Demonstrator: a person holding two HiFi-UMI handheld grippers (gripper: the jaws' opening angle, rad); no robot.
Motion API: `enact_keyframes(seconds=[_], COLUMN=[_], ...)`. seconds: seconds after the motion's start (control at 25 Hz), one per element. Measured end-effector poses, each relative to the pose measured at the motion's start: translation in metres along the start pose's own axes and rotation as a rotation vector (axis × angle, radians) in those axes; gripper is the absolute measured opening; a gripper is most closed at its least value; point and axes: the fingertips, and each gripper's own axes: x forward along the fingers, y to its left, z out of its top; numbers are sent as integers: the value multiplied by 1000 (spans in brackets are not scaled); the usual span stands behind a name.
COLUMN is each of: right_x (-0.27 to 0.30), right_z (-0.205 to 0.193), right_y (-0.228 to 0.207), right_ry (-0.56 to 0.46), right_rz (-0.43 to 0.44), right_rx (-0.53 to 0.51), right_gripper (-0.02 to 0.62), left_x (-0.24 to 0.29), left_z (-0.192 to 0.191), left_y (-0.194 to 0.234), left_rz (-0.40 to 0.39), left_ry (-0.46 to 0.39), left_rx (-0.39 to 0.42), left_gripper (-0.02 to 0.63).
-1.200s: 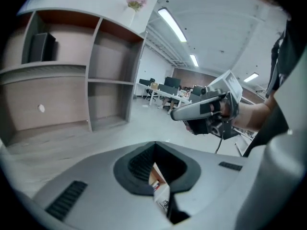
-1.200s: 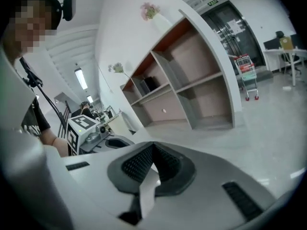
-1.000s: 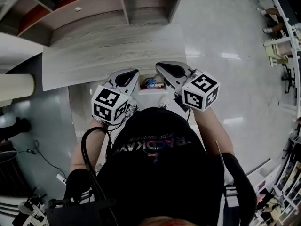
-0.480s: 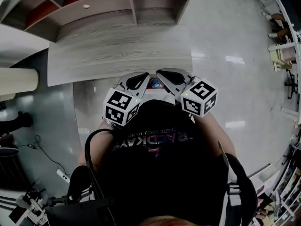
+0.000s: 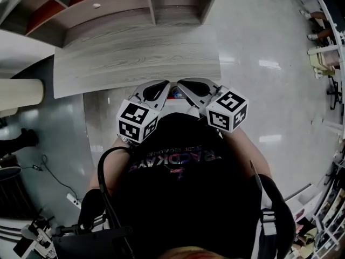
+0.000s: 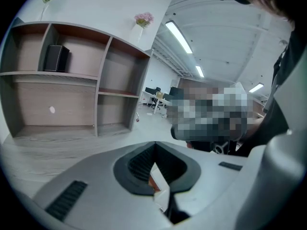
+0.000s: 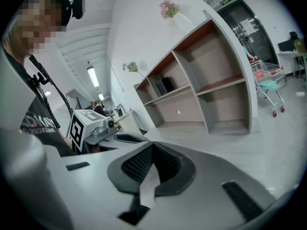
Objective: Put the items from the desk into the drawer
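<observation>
Grey wood-grain bench spans the head view, with a shelf unit of red-brown compartments behind it. One black box stands in a shelf compartment. At the bench's near edge are two claws, each carrying one marker cube. The left claw has its jaws pressed together on nothing. In the gap just beside it, one small patch of blue and red items shows in the white drawer; their number cannot be told. The right claw, close by, is likewise pressed together and empty.
</observation>
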Motion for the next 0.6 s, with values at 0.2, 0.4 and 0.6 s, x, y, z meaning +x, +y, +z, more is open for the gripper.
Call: enact_keyframes(seconds=[0.2,0.4,0.6], right_x=[0,0,1], right_z=[-4,-6,-9], right_y=[1,5,5], right_ry=[0,6,3], right_rz=[7,13,12], right_rx=[20,8,13], right_gripper=[17,17,17], left_x=[-1,-1,-2], left_z=[-4,-6,-9], left_y=[-1,-2,-2], left_rz=[-6,-10,-11], left_ry=[1,2,3], left_rx=[-16,-23,-24], left_gripper=[12,12,12])
